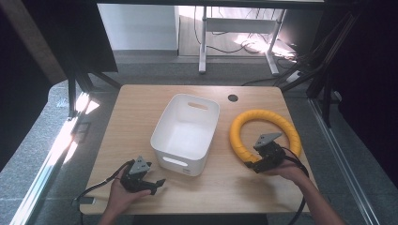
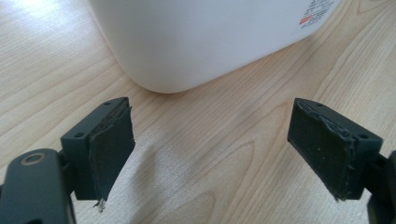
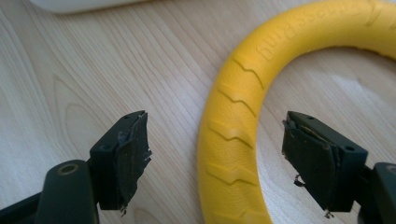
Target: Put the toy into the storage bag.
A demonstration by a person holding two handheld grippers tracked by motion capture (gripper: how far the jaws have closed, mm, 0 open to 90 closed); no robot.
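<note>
A yellow ribbed rubber ring [image 1: 264, 133] lies flat on the wooden table [image 1: 136, 103], right of a white plastic bin [image 1: 186, 133]. My right gripper [image 1: 256, 165] hovers at the ring's near left arc. In the right gripper view its jaws stand wide with the ring's band [image 3: 231, 140] running between them, and the pads [image 3: 133, 154] are clear of it. My left gripper [image 1: 157, 185] rests near the table's front left, open and with nothing in it. The left gripper view shows it pointing at the bin's near corner [image 2: 187, 42] over bare wood.
The bin is empty, with handle slots at both ends. A dark round cable hole [image 1: 233, 98] sits at the table's far edge. Beyond the table stand black frame legs and a white desk frame [image 1: 237, 33] on grey floor.
</note>
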